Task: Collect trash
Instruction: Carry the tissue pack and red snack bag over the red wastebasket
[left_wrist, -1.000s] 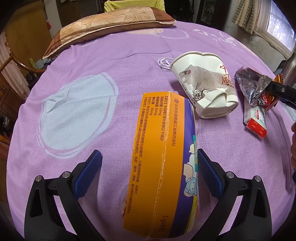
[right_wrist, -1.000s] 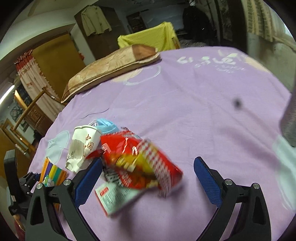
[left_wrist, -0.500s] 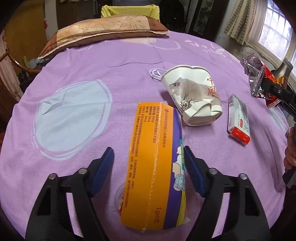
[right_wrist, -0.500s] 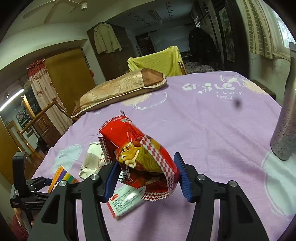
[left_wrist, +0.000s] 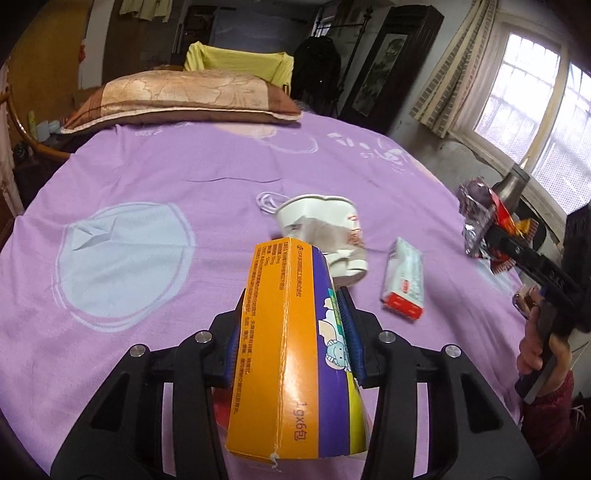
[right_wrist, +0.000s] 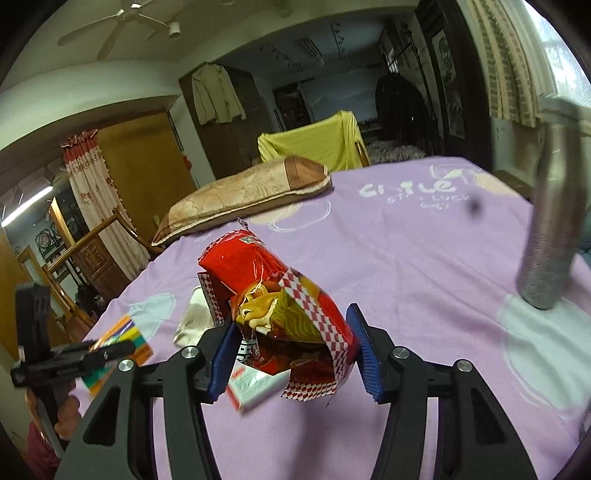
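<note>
Bed (left_wrist: 155, 177): my cup (left_wrist: 325, 229) and small box (left_wrist: 404, 282) lie ahead of the left tongs (left_wrist: 291, 343).
Carton (left_wrist: 291, 354): left tongs closing, now lifted clear.
Wrapper (right_wrist: 284, 314): right tongs (right_wrist: 291, 358) clamp it, raised; both ready for binning.

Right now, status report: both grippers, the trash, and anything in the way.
Left gripper jaws closing on orange box. Right gripper gripping red snack bag. Crushed paper cup and small carton lie on the bedsheet. Nothing blocking.
</note>
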